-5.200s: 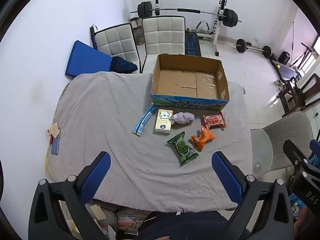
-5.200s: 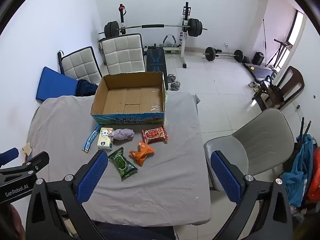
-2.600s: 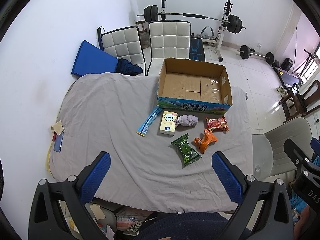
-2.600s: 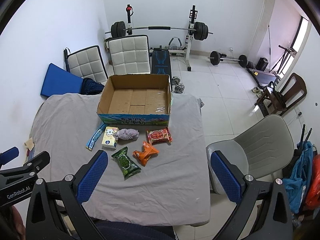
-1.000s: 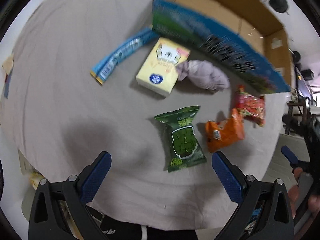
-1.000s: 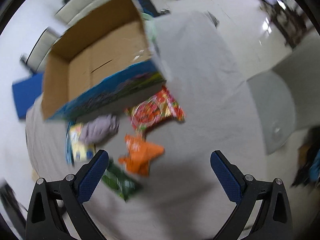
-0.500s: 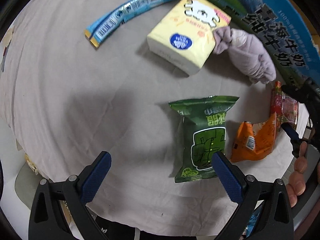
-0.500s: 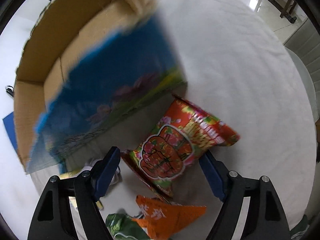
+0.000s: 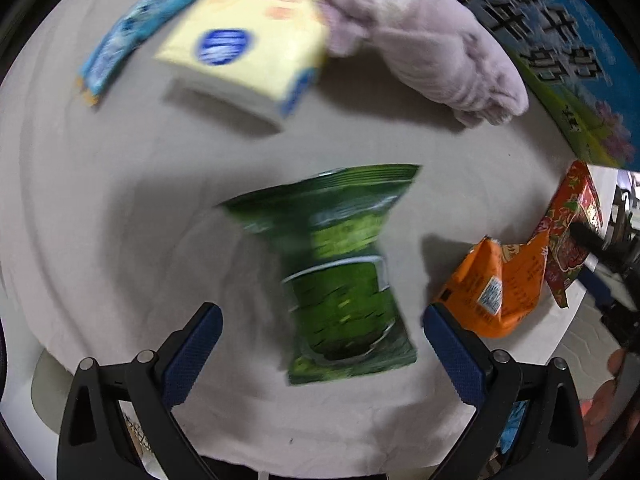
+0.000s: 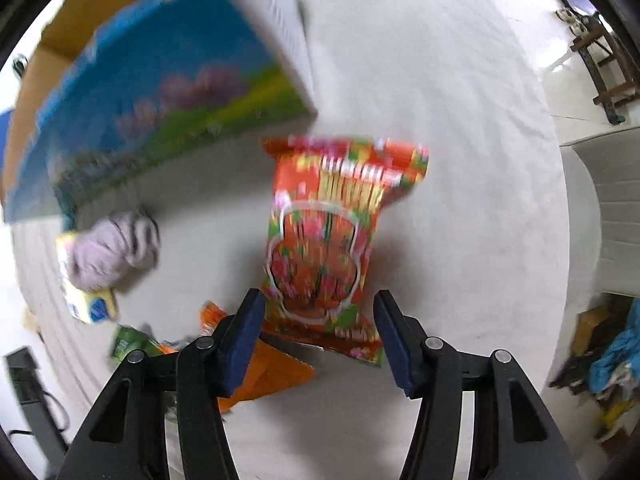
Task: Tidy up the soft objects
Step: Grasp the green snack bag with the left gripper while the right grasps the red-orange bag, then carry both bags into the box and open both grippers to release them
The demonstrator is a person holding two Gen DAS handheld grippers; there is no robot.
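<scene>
A green snack pack (image 9: 340, 280) lies on the grey cloth, its near end between the wide-open fingers of my left gripper (image 9: 320, 344), which hovers just over it. A red snack pack (image 10: 328, 232) lies in front of the box; my right gripper (image 10: 320, 332) is open with its blue pads either side of the pack's near end, not closed on it. An orange pack (image 9: 496, 284), a lilac cloth bundle (image 9: 436, 52), a yellow tissue pack (image 9: 256, 28) and a blue stick pack (image 9: 132, 36) lie around. The red pack (image 9: 572, 232) also shows at the left wrist view's right edge.
The open cardboard box (image 10: 160, 92) with a blue printed front stands behind the items. The grey-covered table (image 10: 460, 160) ends at the right, with a grey chair (image 10: 608, 208) beside it. The orange pack (image 10: 264, 372) lies partly under my right gripper's left finger.
Both grippers have dropped from high above the table to just over the packs. The left closed in on the green pack, the right on the red pack and narrowed its opening.
</scene>
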